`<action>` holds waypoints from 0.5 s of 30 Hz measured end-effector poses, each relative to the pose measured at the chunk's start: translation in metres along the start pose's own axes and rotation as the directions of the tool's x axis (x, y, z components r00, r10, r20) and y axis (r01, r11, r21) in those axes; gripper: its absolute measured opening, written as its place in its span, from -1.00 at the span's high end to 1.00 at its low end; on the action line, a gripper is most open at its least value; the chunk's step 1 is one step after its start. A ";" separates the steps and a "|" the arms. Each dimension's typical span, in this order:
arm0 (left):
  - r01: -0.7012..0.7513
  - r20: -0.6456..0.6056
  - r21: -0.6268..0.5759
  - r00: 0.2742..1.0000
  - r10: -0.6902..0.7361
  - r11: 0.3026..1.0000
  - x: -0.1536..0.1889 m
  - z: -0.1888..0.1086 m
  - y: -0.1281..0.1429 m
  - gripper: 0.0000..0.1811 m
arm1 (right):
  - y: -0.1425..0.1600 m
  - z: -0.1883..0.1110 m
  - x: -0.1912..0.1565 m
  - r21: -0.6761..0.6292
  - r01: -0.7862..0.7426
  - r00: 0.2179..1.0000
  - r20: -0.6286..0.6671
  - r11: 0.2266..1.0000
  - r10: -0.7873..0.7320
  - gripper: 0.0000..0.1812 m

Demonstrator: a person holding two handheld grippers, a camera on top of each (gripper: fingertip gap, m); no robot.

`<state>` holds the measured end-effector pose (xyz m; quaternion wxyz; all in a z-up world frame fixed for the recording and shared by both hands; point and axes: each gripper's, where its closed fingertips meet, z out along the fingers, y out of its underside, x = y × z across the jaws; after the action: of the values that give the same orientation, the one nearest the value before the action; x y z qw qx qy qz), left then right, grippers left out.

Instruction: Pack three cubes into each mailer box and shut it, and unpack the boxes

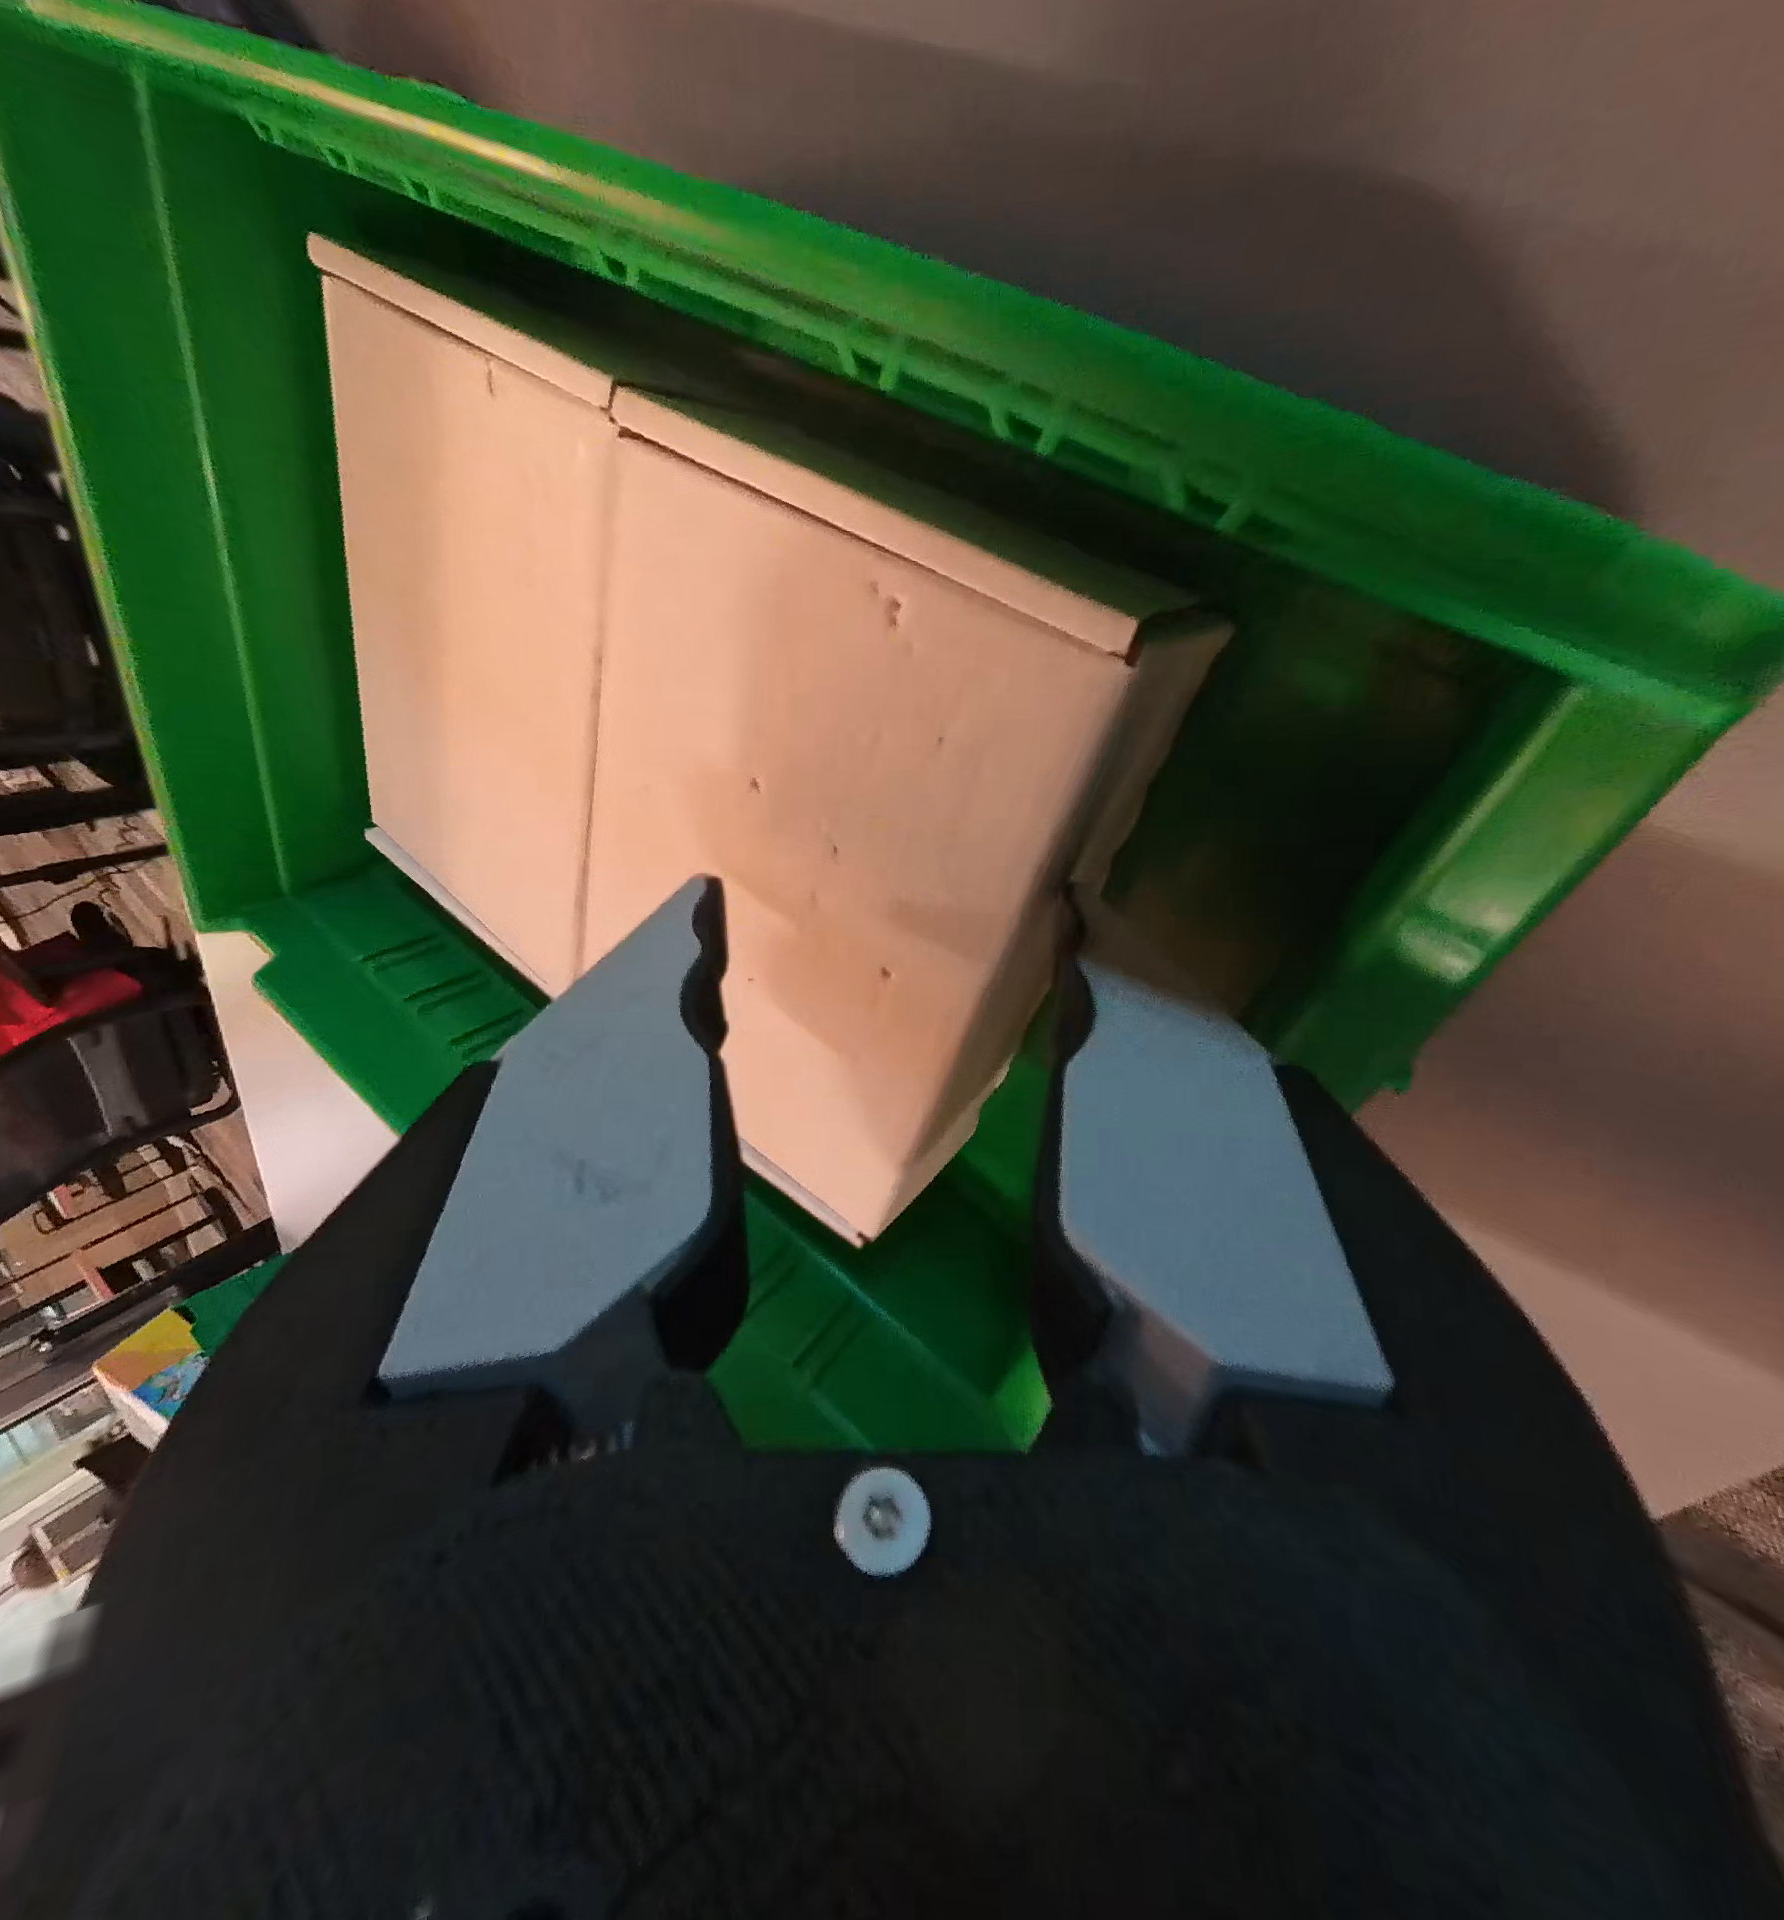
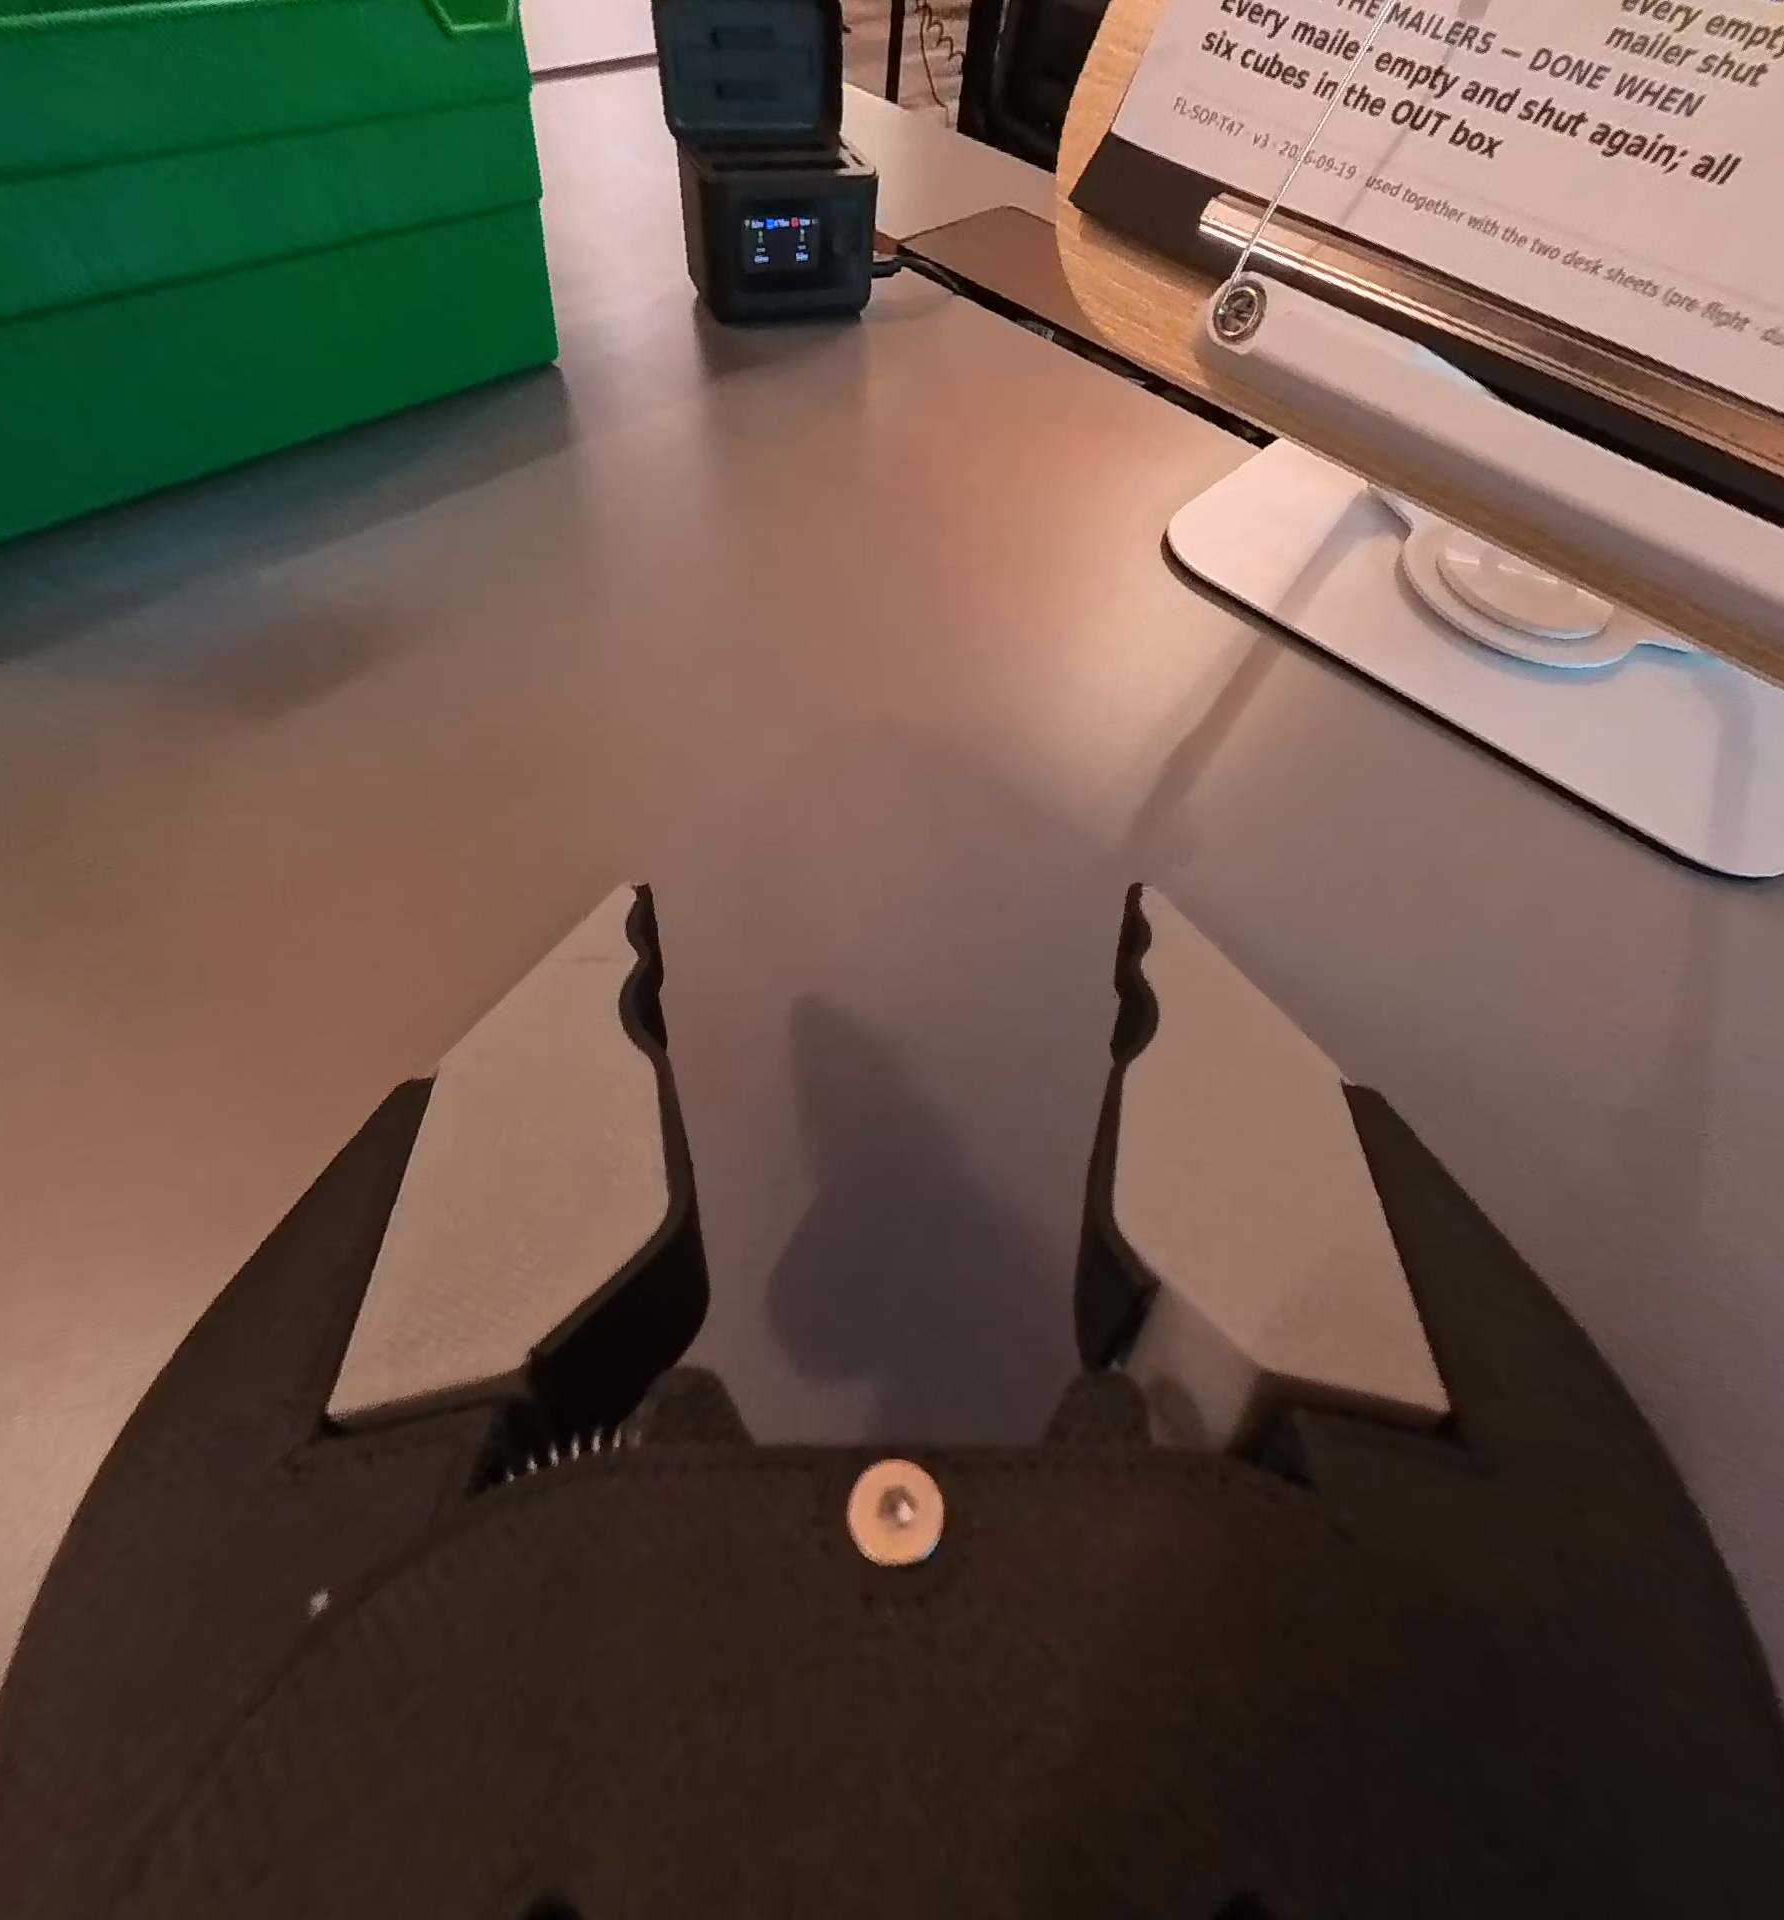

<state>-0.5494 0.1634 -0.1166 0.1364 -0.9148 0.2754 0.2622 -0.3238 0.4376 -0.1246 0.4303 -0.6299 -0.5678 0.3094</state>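
Two closed, pale cardboard mailer boxes (image 1: 742, 717) sit side by side inside the green plastic crate (image 1: 971, 343), straight ahead of the left gripper (image 1: 893, 914). Its jaws are spread apart with the nearer box's corner between the tips; can't tell if they touch it. The right gripper (image 2: 888, 904) hangs over the bare grey desk (image 2: 763, 675), jaws released and holding nothing. Beyond them: one small black device with a screen (image 2: 779, 208) and one white stand holding a printed sheet (image 2: 1490, 312).
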 end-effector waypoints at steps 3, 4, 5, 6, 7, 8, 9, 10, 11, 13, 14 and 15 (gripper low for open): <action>-0.040 -0.004 -0.049 0.999 0.040 0.998 0.003 0.010 0.009 0.31 | 0.000 0.000 -0.001 0.002 0.006 1.000 -0.002 1.000 -0.006 0.06; -0.051 -0.007 -0.063 0.999 0.051 0.997 0.005 0.014 0.011 0.30 | -0.001 0.000 -0.001 0.003 0.006 1.000 -0.003 1.000 -0.006 0.06; -0.058 0.000 -0.069 0.998 0.058 0.996 0.005 0.019 0.011 0.24 | -0.001 -0.001 -0.001 0.004 0.004 1.000 -0.003 1.000 -0.004 0.06; -0.059 0.025 -0.066 0.998 0.061 0.996 0.003 0.023 0.009 0.20 | -0.001 -0.001 -0.001 0.005 0.001 1.000 -0.002 1.000 -0.001 0.05; -0.063 0.061 -0.062 0.996 0.066 0.996 0.001 0.027 0.007 0.17 | -0.001 -0.001 0.000 0.005 -0.003 1.000 -0.001 1.000 0.003 0.05; -0.066 0.105 -0.060 0.992 0.072 0.996 -0.002 0.030 0.006 0.17 | -0.001 -0.001 0.000 0.006 -0.007 1.000 0.000 1.000 0.007 0.06; -0.057 0.112 -0.057 0.992 0.063 0.997 -0.002 0.030 0.005 0.18 | -0.001 -0.001 0.000 0.006 -0.010 1.000 0.002 1.000 0.010 0.06; -0.047 0.114 -0.056 0.992 0.053 0.997 -0.002 0.030 0.005 0.18 | 0.000 -0.001 0.000 0.005 -0.012 1.000 0.004 1.000 0.012 0.06; -0.043 0.116 -0.059 0.992 0.050 0.997 -0.002 0.030 0.005 0.18 | 0.000 -0.001 -0.001 0.005 -0.012 1.000 0.006 1.000 0.012 0.06; -0.050 0.109 -0.070 0.992 0.058 0.996 -0.002 0.029 0.006 0.19 | 0.000 -0.001 -0.002 0.002 -0.007 1.000 0.010 1.000 0.007 0.06; -0.061 0.106 -0.073 0.992 0.068 0.995 -0.002 0.028 0.007 0.21 | 0.000 -0.001 -0.002 0.002 -0.004 1.000 0.010 1.000 0.003 0.06; -0.069 0.107 -0.065 0.991 0.076 0.995 -0.002 0.026 0.006 0.25 | 0.000 -0.001 -0.003 0.002 -0.001 1.000 0.009 1.000 0.001 0.06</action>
<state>-0.5648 0.1695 -0.1372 0.1135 -0.8923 0.2923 0.3249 -0.3235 0.4348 -0.1243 0.4283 -0.6282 -0.5691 0.3130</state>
